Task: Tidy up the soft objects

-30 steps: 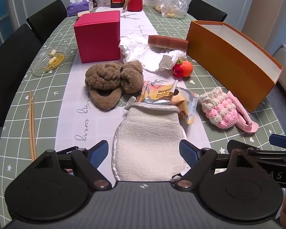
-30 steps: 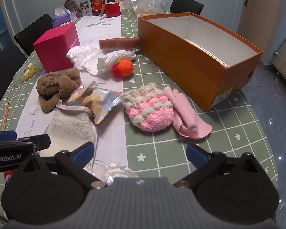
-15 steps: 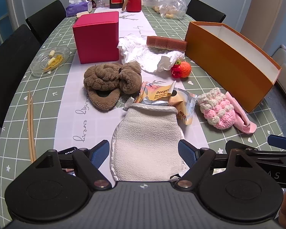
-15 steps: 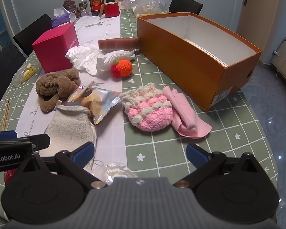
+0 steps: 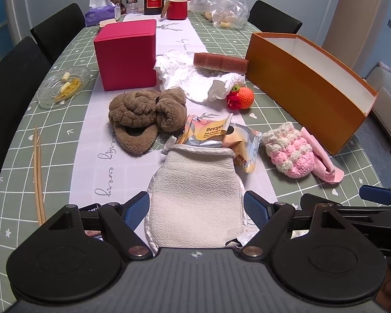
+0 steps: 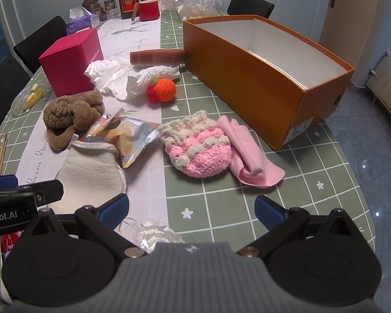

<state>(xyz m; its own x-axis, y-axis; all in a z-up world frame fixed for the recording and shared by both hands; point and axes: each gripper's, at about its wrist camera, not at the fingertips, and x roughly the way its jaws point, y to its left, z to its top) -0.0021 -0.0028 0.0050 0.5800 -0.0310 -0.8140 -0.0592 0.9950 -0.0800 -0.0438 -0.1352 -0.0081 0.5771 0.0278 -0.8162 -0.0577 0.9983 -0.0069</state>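
My left gripper [image 5: 196, 207] is open, its blue fingertips on either side of a white bath mitt [image 5: 195, 190] lying flat on the runner. My right gripper [image 6: 191, 207] is open and empty above the table, short of a pink and white crochet pouch [image 6: 198, 147] and a pink cloth [image 6: 250, 156]. A brown plush slipper [image 5: 146, 114], an orange crochet fruit [image 5: 241, 97] and a brown sponge [image 5: 220, 62] lie further back. An open orange box [image 6: 260, 75] stands at the right, empty inside.
A snack packet [image 5: 219, 135] rests against the mitt's far edge. A red box [image 5: 126, 54], crumpled white paper [image 5: 193, 78], a glass dish [image 5: 63, 86] and chopsticks [image 5: 37, 177] are on the left. Bottles and a red mug [image 5: 177, 9] stand at the far end. Black chairs surround the table.
Both grippers have drawn back and up slightly, so the objects look a little farther away. Nothing on the table has moved.
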